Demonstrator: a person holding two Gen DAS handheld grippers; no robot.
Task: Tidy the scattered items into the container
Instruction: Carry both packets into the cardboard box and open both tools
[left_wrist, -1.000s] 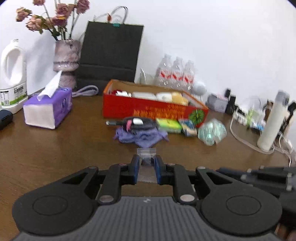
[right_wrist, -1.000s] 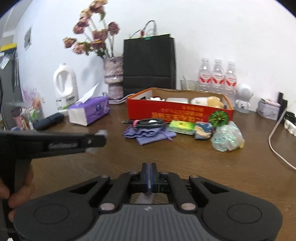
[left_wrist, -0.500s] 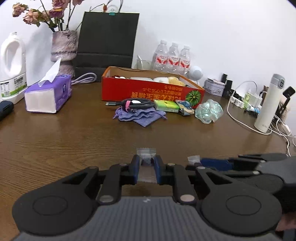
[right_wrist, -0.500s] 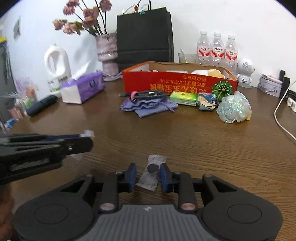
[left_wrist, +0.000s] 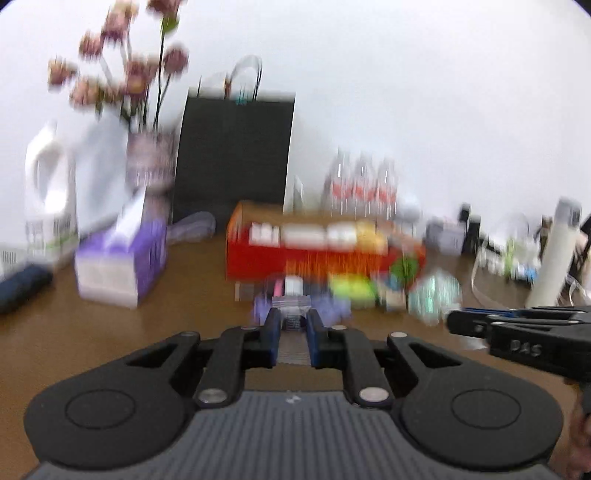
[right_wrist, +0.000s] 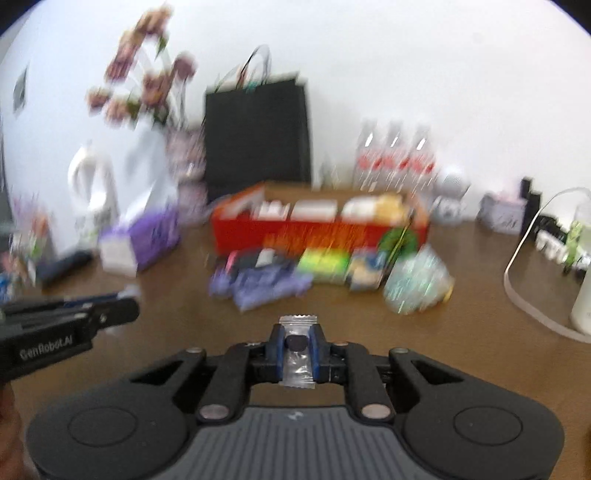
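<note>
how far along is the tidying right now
Partly done. The red box already holds several pale and yellow items. In hand: the left gripper pinches a small clear packet, and the right gripper, jaws closing, has a clear sachet between them. Left on the table before the box: a purple pouch, a green packet and a crinkly bag.

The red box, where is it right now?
The red box sits mid-table in both wrist views, in front of the black bag, with the purple tissue box to its left and scattered items along its front.
</note>
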